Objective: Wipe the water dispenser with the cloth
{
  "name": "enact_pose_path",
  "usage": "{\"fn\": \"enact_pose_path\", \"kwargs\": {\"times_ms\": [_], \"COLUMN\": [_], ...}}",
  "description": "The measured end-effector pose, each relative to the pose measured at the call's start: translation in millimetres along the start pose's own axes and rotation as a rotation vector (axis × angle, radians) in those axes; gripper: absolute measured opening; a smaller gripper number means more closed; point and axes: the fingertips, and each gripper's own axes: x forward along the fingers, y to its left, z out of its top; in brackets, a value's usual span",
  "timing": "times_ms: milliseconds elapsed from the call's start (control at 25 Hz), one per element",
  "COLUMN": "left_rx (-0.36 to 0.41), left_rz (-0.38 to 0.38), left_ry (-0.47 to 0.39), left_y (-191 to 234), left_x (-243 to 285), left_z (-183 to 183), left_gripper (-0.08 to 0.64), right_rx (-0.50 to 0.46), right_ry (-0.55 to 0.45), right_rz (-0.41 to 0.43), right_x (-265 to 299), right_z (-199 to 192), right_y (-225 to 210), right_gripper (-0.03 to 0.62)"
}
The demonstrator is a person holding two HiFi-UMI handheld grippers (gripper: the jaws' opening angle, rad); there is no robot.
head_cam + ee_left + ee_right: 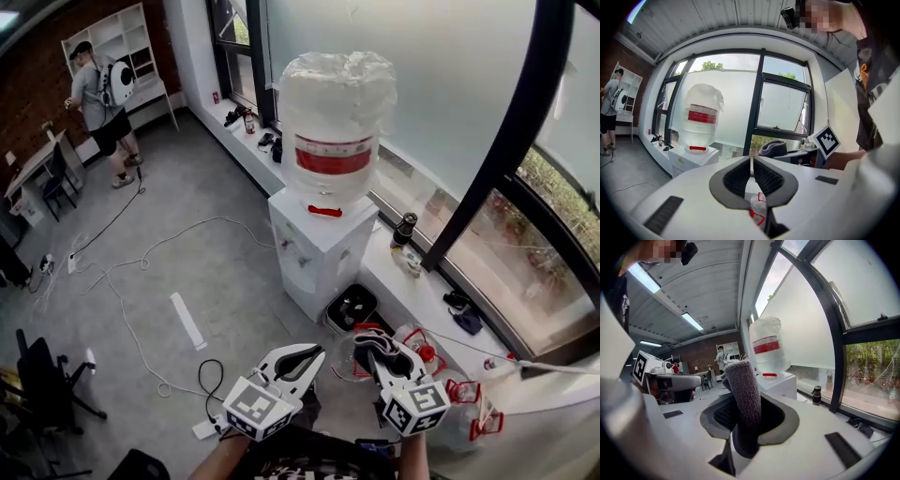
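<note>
Nearest to me, the left tongs [315, 355] are closed, their ribbed tips meeting with nothing between them. Just beside them the right tongs [373, 343] are clamped on the cloth [743, 397], a dark grey fleecy strip. It stands up out of the jaws, and its lower end hangs below them. Both pairs are held low, side by side, well short of the water dispenser.

Past the tongs a small black bin [349, 307] sits on the grey floor [202, 272] at the foot of the dispenser. The water dispenser [322, 251] itself is a white cabinet standing on the floor against the window sill [412, 291]. A big clear bottle [334, 112] with a red band is upended on top of it, and thin plastic film is bunched over the bottle. A dark flask [405, 228] stands on the sill just to the right of the cabinet.

White cables [141, 272] trail across the open floor to the left. At the far end of the room a person [98, 98] with a white backpack stands near the white shelving [117, 42] by the brick wall.
</note>
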Motion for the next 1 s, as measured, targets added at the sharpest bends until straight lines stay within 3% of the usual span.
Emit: {"fn": "enact_pose_path", "kwargs": {"times_ms": [240,560,1000], "left_rx": [0.031,-0.028,-0.084], "left_rz": [-0.038,-0.057,0.059], "left_ry": [0.011,0.027,0.022], "left_y": [50,95,125], "left_x": [36,63,76], "left_z": [3,-6,-19], "left_gripper": [0.029,0.029,0.029], "right_rx": [-0.077,-0.155,-0.516], "right_ry": [0.03,0.095,0.153], "right_rz": [-0.043,-0.046,0.033], "right_x": [59,128,222], "right_z": [25,33,47], "right_y": [-27,-55,-93], "right_gripper": [0.109,0.107,0.106]}}
